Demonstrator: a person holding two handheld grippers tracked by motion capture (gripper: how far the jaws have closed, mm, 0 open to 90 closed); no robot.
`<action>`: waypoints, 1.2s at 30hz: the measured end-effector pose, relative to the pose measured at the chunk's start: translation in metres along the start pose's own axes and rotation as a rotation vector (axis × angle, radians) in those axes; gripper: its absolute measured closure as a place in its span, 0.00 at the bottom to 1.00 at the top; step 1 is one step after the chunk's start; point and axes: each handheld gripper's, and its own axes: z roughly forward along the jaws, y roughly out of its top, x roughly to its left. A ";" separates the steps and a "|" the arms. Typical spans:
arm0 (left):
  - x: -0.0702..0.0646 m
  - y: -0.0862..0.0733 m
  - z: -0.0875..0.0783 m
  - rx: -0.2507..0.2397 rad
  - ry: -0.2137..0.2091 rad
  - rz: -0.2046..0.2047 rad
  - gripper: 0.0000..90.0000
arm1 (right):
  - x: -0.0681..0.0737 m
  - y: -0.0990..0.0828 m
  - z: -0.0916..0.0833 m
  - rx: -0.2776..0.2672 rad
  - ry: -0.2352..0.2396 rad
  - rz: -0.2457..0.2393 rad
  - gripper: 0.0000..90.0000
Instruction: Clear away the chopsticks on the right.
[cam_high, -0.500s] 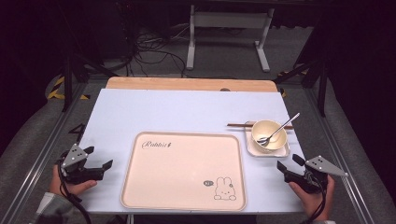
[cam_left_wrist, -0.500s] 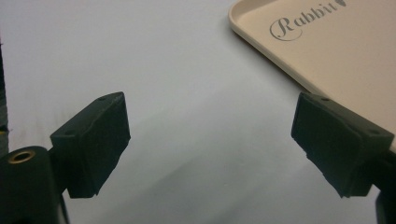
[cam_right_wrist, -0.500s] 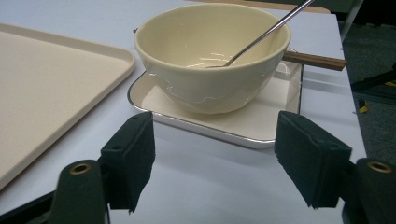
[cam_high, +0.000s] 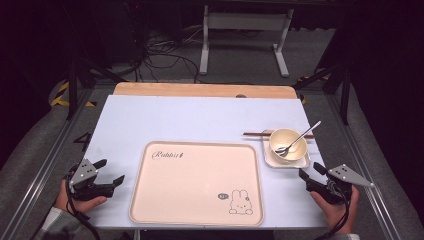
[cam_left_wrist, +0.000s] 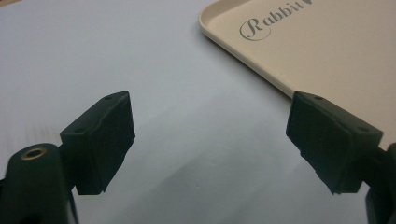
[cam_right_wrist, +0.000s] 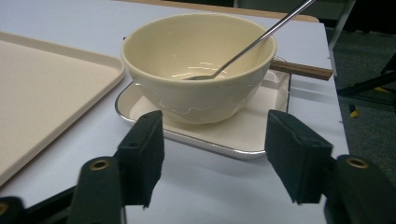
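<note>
Cream bowl (cam_right_wrist: 198, 65) on square plate (cam_right_wrist: 243, 133), just ahead of open right gripper (cam_right_wrist: 215, 156)

A glossy cream bowl (cam_right_wrist: 198, 65) is seen with a polished metal spoon (cam_right_wrist: 252, 44) on a metal-rimmed plate (cam_right_wrist: 243, 135); wooden chopsticks (cam_right_wrist: 301, 70) and a matt tray (cam_high: 196, 182) are shown.

Cream bowl (cam_high: 287, 143), round and shiny, upright on a small square plate (cam_high: 270, 157) with a silver rim, near the right edge of the table. Metal spoon (cam_high: 299, 141) inside the bowl, scoop end down at the bottom, handle leaning up over the far right rim. Brown chopsticks (cam_high: 253, 134) flat on the table just behind the plate, partly hidden by the bowl. All just right of the big tray.
</note>
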 end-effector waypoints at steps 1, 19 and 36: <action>0.000 0.000 0.000 0.005 0.004 0.006 0.18 | -0.002 0.000 0.000 -0.003 -0.006 -0.005 0.53; -0.003 0.001 -0.001 0.004 0.033 0.019 0.22 | -0.044 0.029 0.013 -0.006 -0.009 0.059 1.00; -0.005 0.000 0.001 0.009 0.047 0.027 0.22 | -0.084 0.067 0.085 0.093 -0.010 0.153 1.00</action>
